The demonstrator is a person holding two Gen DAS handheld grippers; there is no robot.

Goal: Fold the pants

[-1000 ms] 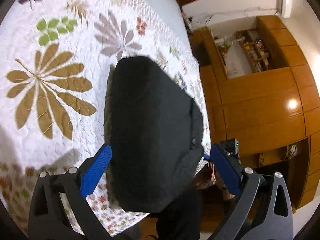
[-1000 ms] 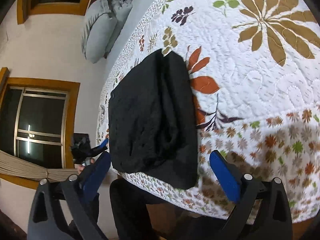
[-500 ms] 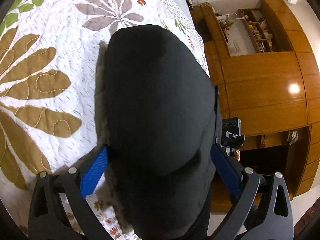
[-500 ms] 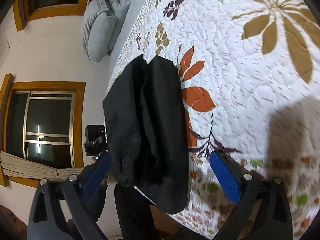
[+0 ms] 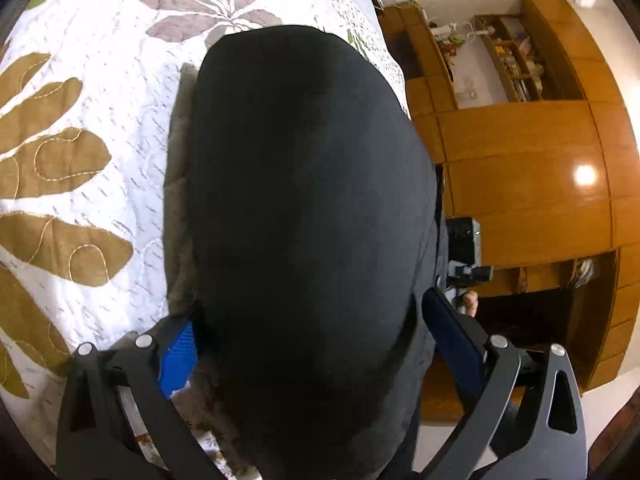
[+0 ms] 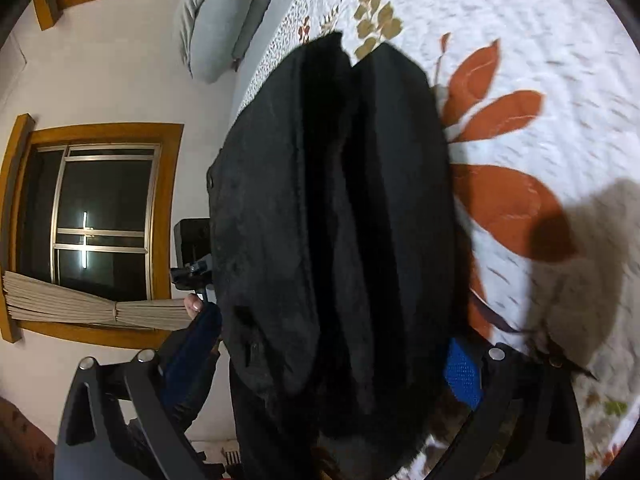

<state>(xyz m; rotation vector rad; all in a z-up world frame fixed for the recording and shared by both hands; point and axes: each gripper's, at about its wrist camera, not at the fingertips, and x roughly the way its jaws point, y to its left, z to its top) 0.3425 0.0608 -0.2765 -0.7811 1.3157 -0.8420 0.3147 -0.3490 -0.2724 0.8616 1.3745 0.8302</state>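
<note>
- Two sets of blue-padded black tongs, the left tongs (image 5: 308, 350) and the right tongs (image 6: 332, 352), stand spread wide and released, each straddling a near end of the folded black fabric pants (image 5: 304, 208) without pinching them.
- These pants lie on the white floral quilted bed (image 5: 80, 128), at its near edge, with some cloth hanging over.
- Judging by the soft lengthwise folds (image 6: 336, 208), the cloth is limp and light with a matte, unslippery look; it should sag if lifted by one point.
- Best hold seems the near corners, through all layers.
- No brand, label or writing is readable.
</note>
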